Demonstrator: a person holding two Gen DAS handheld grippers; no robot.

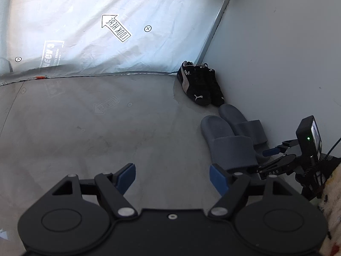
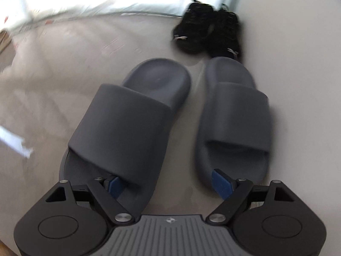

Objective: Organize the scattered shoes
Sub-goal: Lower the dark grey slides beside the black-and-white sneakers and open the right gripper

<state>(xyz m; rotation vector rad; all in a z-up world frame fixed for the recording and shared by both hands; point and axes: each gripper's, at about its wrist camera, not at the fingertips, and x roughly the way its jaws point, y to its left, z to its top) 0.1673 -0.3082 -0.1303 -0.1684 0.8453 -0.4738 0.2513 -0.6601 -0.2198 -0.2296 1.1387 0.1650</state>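
Right wrist view: my right gripper (image 2: pixel 170 184) gapes empty over paired dark-grey foam slides (image 2: pixel 132 115) ahead, black suede sneakers (image 2: pixel 207 31) beyond already paired, left gripper (image 1: pixel 172 178) open, idle

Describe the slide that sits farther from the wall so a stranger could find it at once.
Start at the pale wall on the right, where a pair of black lace-up sneakers stands. Just in front lie two grey foam slides; take the left grey foam slide, angled rather than straight like its wall-side twin.

Left wrist view looks from farther back; right sits close above; both share the slides (image 1: pixel 232 136) (image 2: pixel 170 111).
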